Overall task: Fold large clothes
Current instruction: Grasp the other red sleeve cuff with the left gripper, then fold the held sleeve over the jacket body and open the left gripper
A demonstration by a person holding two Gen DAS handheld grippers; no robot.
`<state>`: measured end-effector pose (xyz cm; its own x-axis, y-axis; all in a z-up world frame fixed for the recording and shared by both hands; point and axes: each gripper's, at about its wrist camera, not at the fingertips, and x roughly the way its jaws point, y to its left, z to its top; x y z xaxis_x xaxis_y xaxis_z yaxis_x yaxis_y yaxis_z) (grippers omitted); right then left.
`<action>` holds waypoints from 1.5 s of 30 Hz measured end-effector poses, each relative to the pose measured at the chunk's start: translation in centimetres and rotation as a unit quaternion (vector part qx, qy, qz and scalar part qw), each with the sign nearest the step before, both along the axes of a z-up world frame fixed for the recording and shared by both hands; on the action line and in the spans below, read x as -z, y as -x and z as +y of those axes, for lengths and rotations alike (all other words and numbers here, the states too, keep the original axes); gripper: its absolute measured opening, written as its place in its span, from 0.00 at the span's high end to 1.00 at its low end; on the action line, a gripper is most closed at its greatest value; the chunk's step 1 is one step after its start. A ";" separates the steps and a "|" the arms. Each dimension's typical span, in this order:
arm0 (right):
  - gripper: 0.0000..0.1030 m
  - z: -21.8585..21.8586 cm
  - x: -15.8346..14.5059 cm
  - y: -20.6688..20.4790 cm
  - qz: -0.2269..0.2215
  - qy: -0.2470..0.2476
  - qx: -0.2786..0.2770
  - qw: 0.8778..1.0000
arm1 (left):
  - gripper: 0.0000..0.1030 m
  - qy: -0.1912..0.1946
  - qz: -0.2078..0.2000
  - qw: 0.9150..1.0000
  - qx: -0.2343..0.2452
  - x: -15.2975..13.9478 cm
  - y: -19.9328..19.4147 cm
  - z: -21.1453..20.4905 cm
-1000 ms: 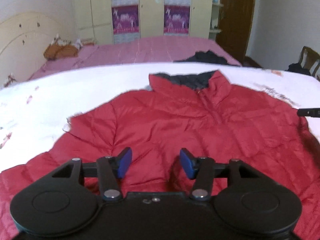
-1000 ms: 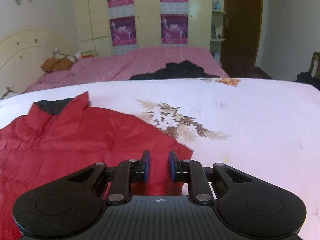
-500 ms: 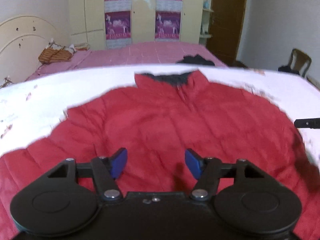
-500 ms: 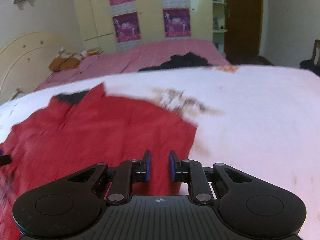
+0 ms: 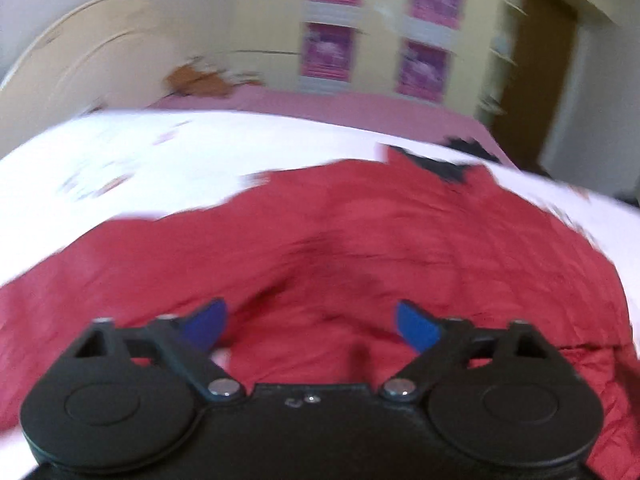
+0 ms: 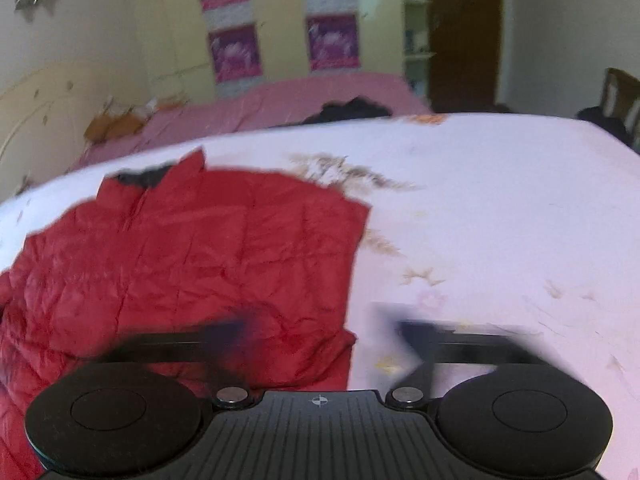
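Opening over the red jacket (image 5: 360, 248) lying flat on the bed (image 6: 500, 208), left gripper (image 5: 310, 322) and right gripper (image 6: 320, 330) hold nothing; slippery padded fabric may escape a shallow pinch.

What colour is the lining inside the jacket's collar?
Dark grey, almost black, lining inside the red jacket; clearest in the right wrist view.

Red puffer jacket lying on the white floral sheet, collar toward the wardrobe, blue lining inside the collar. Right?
Not quite. The lining inside the collar is dark grey to black, not blue; the right wrist view shows it, and the left wrist view agrees. The rest stands: the red puffer jacket lies on the white floral sheet, collar toward the wardrobe.
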<state>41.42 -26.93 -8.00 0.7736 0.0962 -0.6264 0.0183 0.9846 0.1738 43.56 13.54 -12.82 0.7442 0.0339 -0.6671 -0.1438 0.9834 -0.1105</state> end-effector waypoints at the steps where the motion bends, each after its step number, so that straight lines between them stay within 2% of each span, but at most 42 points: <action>1: 0.02 0.1 -0.2 0.1 0.002 -0.007 -0.007 1.000 | 0.27 0.013 0.003 1.000 -0.026 0.2 1.4 1.8; 2: 0.03 0.3 -0.3 0.2 0.007 -0.014 -0.011 1.000 | 0.28 0.025 0.007 0.998 -0.064 0.4 3.1 3.9; 3: 0.11 0.6 -0.3 0.3 0.010 -0.019 -0.015 1.000 | 0.29 0.042 0.007 0.994 -0.101 0.6 4.7 5.9; 5: 0.16 1.5 -0.2 0.3 0.019 -0.015 -0.025 0.999 | 0.30 0.088 0.006 0.978 -0.189 1.3 8.5 10.3; 8: 0.16 2.9 0.3 -0.2 0.034 -0.012 -0.039 0.999 | 0.31 0.131 0.002 0.942 -0.310 2.4 13.9 15.7; 9: 0.16 3.5 0.3 -0.3 0.035 -0.011 -0.045 0.998 | 0.36 0.138 0.002 0.932 -0.336 2.6 15.1 17.1; 10: 0.16 4.0 0.4 -0.5 0.034 -0.009 -0.050 0.998 | 0.41 0.146 -0.003 0.925 -0.350 2.7 15.8 18.1; 12: 0.16 5.2 0.5 -0.9 0.033 -0.003 -0.062 0.998 | 0.41 0.181 -0.022 0.908 -0.377 2.9 16.9 19.9; 15: 0.16 6.5 0.6 -1.4 0.032 0.003 -0.068 0.997 | 0.40 0.249 -0.077 0.870 -0.417 4.0 17.9 22.0; 17: 0.16 6.8 0.7 -1.7 0.031 0.001 -0.061 0.998 | 0.32 0.261 -0.117 0.860 -0.422 4.8 18.3 22.6; 18: 0.16 6.7 0.9 -1.9 0.031 0.000 -0.056 0.998 | 0.30 0.257 -0.133 0.863 -0.415 5.2 18.1 22.8; 20: 0.16 6.0 1.4 -2.5 0.038 -0.002 -0.028 0.999 | 0.42 0.218 -0.128 0.876 -0.411 5.1 17.1 22.7; 22: 0.16 5.0 1.5 -2.9 0.048 -0.009 0.002 0.999 | 0.91 0.184 -0.125 0.889 -0.400 4.7 16.3 22.8; 24: 0.16 4.0 1.1 -2.8 0.040 -0.023 0.017 0.999 | 0.91 0.157 -0.139 0.899 -0.385 3.6 15.5 23.0; 28: 0.16 3.3 0.5 -2.6 0.031 -0.026 0.027 0.999 | 0.91 0.100 -0.180 0.932 -0.298 -0.5 11.6 19.6; 31: 0.16 2.9 0.3 -2.4 0.027 -0.035 0.036 0.998 | 0.91 0.082 -0.177 0.962 -0.189 -2.4 5.8 14.6; 33: 0.16 2.6 0.1 -2.3 0.025 -0.043 0.044 0.998 | 0.91 0.067 -0.160 0.979 -0.109 -3.0 2.2 9.7; 34: 0.16 2.6 0.0 -2.1 0.024 -0.046 0.050 0.997 | 0.91 0.057 -0.150 0.984 -0.078 -3.1 0.9 7.3; 36: 0.16 2.1 -0.2 -2.0 0.022 -0.055 0.059 0.996 | 0.91 0.042 -0.136 0.990 -0.014 -3.1 -1.5 2.1; 39: 0.16 1.1 -0.7 -1.5 0.016 -0.068 0.068 0.995 | 0.91 0.039 -0.099 0.992 0.071 -1.8 -4.5 -5.0; 41: 0.16 0.5 -1.1 -1.2 0.015 -0.077 0.069 0.995 | 0.91 0.040 -0.071 0.989 0.120 -0.9 -6.0 -8.7; 45: 0.16 -0.7 -1.6 -0.2 0.011 -0.087 0.073 0.994 | 0.91 0.015 -0.023 0.978 0.207 0.9 -7.1 -15.3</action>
